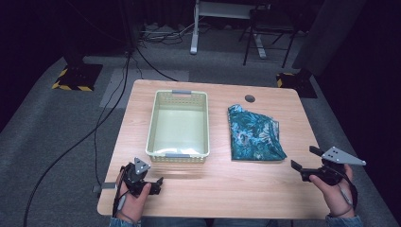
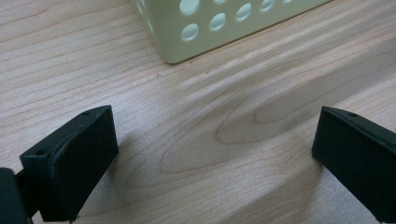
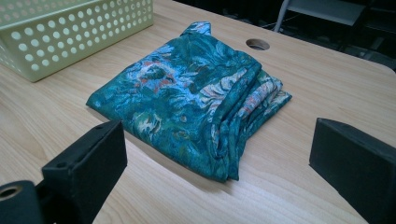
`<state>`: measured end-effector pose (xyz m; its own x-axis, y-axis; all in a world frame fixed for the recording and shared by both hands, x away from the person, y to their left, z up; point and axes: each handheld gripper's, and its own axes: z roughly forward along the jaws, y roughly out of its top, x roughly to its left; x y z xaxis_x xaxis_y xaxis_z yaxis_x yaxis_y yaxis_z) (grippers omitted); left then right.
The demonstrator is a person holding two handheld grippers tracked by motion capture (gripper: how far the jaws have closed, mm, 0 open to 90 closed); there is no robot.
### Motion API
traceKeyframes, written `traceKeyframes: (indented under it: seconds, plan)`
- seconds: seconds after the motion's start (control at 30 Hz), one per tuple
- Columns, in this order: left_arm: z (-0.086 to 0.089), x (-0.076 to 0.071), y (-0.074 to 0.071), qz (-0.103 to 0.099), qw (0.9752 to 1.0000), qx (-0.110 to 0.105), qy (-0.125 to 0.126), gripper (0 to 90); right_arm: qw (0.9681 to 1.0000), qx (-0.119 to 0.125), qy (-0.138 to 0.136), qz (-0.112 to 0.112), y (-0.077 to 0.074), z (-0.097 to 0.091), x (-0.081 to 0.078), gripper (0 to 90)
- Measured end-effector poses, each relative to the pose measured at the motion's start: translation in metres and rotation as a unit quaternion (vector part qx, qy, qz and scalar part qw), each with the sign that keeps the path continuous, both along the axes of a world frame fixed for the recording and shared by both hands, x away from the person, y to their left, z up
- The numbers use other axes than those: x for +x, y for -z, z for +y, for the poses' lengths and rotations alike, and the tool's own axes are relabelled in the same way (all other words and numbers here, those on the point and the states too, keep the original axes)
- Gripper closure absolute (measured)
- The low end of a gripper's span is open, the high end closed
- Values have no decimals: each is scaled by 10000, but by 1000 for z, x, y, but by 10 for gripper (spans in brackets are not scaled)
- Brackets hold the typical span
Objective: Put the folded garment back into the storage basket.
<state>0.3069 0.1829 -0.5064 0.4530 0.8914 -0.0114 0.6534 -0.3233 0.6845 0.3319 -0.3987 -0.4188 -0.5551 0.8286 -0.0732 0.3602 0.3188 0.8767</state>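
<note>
At the near left corner of the wooden table [image 1: 222,189], the left gripper [image 1: 158,182] rests low in the person's hand, its jaws spread wide over bare wood with nothing between them, just short of the near corner of the pale green basket [image 1: 152,130]. That perforated basket stands empty at the table's middle. To its right, apart from it, lies the folded cloth [image 1: 254,134], teal with a floral print, stacked in several loose layers. Farther right, the right gripper [image 1: 305,160] is held near the cloth's near corner, jaws likewise wide apart and holding nothing, pointed toward it. The cloth looks light, soft and limp; it would likely sag and unfold if lifted by one layer, so pinching the thick folded edge [image 3: 231,154], through all layers, seems the safest hold.
</note>
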Motion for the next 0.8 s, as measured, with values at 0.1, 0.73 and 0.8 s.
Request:
traceKeyframes:
  seconds: [0.1, 0.73, 0.8]
  plan:
    - [0, 0, 0, -3, 10000, -4, -6, 0, 10000, -10, -28, -10, -1, 3, 5, 40]
    - [0, 0, 0, -3, 10000, -4, -7, 0, 9995, -182, -251, 96, 2, 26, 47, 40]
    - [0, 0, 0, -5, 10000, -4, -7, 0, 9994, -209, -269, 110, 3, 28, 51, 40]
